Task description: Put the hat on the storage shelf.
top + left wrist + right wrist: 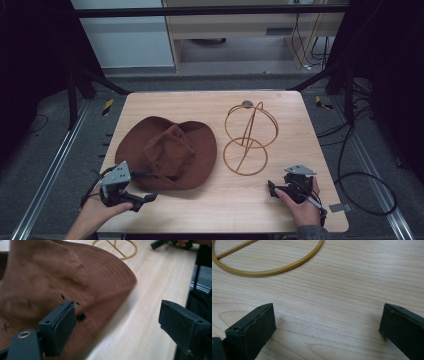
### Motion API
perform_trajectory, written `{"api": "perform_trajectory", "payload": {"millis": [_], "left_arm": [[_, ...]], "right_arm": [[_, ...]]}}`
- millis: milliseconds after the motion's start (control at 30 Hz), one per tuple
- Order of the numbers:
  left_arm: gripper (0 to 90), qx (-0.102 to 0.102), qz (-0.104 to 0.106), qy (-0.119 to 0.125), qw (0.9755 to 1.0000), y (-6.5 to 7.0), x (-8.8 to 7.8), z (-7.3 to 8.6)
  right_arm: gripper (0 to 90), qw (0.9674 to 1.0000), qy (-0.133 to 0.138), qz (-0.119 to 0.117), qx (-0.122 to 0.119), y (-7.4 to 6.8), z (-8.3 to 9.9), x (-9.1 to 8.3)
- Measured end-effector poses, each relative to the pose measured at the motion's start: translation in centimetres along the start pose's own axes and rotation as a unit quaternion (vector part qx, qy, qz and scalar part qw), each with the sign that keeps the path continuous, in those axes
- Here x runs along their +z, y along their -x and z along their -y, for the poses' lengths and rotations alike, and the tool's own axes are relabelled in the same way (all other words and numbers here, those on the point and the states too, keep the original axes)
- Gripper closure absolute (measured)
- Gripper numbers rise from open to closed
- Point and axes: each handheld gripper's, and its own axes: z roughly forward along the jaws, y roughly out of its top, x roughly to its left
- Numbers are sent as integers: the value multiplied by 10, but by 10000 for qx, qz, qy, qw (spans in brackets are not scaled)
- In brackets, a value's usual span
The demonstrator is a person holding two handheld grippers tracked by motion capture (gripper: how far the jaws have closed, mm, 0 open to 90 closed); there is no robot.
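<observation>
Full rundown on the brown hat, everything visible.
The brown hat is a wide-brimmed piece in soft, suede-like fabric, with fine stitched rings around the brim and small eyelet holes in the crown's side. The crown is dented and creased. It lies crown up, brim flat on the wooden table, left of the wire hat stand, apart from it. The left gripper is open at its near brim edge; contact is unclear.

We see a light wooden worktop (210,210) mid-frame on grey floor (45,150). Pale wooden furniture (240,30) stands at top centre, black cables (360,175) trail at right, darkness flanks both upper corners.
</observation>
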Motion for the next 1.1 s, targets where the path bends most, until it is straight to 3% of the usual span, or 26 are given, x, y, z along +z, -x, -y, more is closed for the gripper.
{"api": "perform_trajectory", "payload": {"millis": [67,100,133,233,267,433,600,667,800,1100], "left_arm": [[134,-5,-34,-247,9997,-9,6,-19],[133,-5,-34,-247,9997,-9,6,-19],[130,-3,-68,-378,9993,-15,12,-31],[104,115,-177,-591,9980,-26,20,-46],[97,66,-171,-617,9979,-31,23,-50],[85,-21,-280,-814,9963,-52,36,-65],[87,-60,-559,-965,9937,-72,43,-75],[89,-203,-587,-960,9934,-79,44,-79],[89,-228,-713,-999,9922,-86,44,-89],[83,-72,-797,-1315,9881,-88,58,-98]], "right_arm": [[4,10000,0,1,2,0,0,0],[4,10000,-1,1,2,0,0,0],[4,10000,0,-1,1,0,0,0],[4,10000,0,0,2,0,0,0],[4,10000,0,1,2,0,0,0],[4,10000,0,1,2,0,0,0],[4,10000,-1,0,4,0,0,0],[4,10000,0,-1,1,0,0,0],[4,10000,-1,-1,3,0,0,0],[4,10000,-1,1,3,0,0,0]]}}
